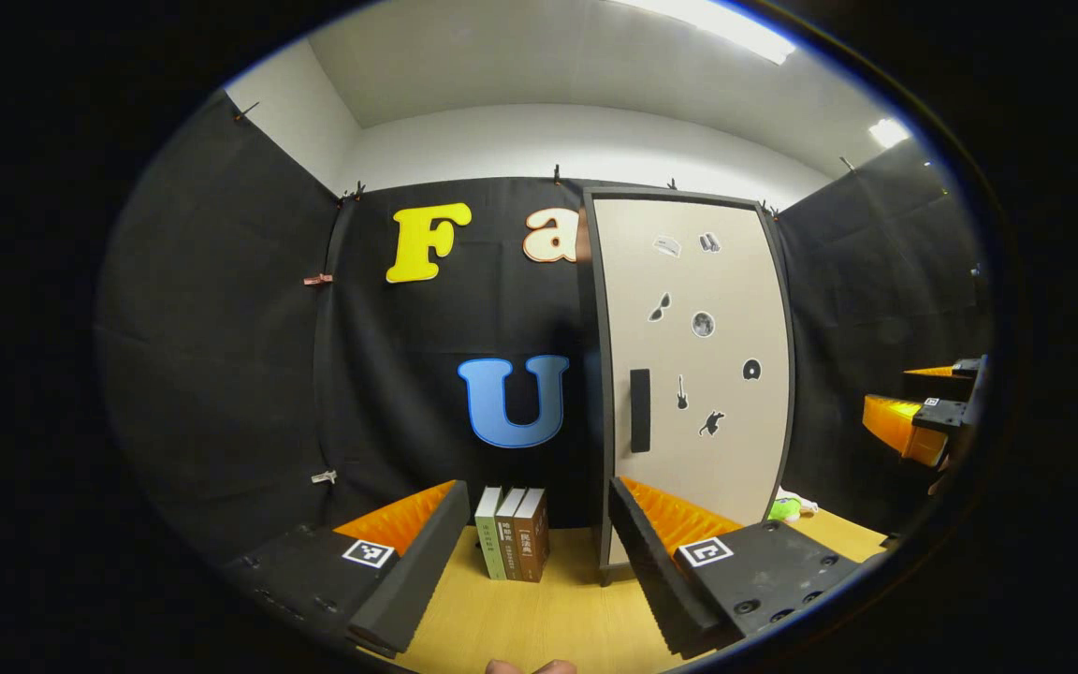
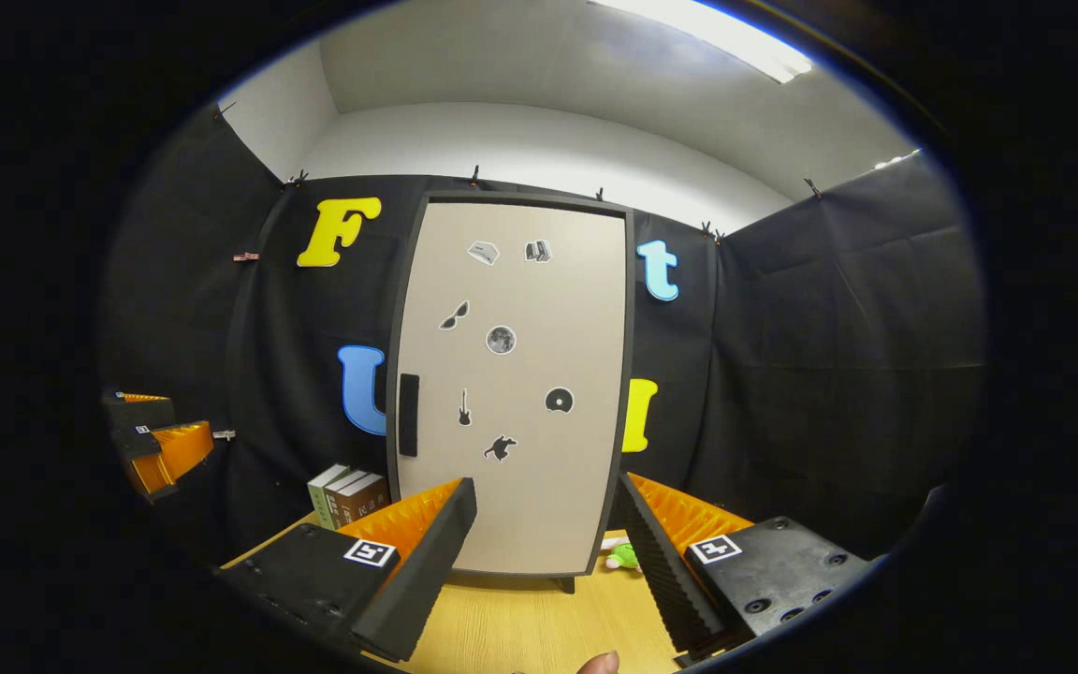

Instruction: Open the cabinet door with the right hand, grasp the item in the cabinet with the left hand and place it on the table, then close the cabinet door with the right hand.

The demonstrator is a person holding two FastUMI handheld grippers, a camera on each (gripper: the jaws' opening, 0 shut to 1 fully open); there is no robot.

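In the left gripper view the left tool (image 1: 539, 571) hangs low over the wooden worktop (image 1: 558, 618), its two fingers (image 1: 408, 571) spread wide apart with nothing between them. Straight ahead, in the gap between the fingers, three books (image 1: 513, 532) stand upright on the worktop, spines outward, close against the black cloth wall. Just to their right stands the cabinet (image 1: 689, 374) — a tall pale door in a dark frame, shut, dotted with small dark stickers. Its dark vertical handle (image 1: 639, 410) sits on the door's left edge, about halfway up. Whatever the cabinet holds is hidden behind the closed door. Beside the cabinet's lower right corner, on the worktop, lies a small green soft toy (image 1: 785, 508). At the far right edge of this view the right tool (image 1: 923, 412) appears, well clear of the cabinet.

In the right gripper view the right tool (image 2: 548, 552) faces the cabinet (image 2: 520, 374) squarely, its fingers (image 2: 417, 562) also held wide apart and empty, not touching the door. The handle (image 2: 408, 415) lies above and ahead of the left-hand finger, apart from it. The books (image 2: 350, 496) stand to the cabinet's left and the green toy (image 2: 623, 557) peeps out at its lower right corner, near the cabinet's foot. The left tool (image 2: 160, 440) shows at the far left, away from the cabinet — whether it is parted or closed I cannot tell from this side. A fingertip (image 2: 603, 663) of the holding hand shows at the bottom edge.
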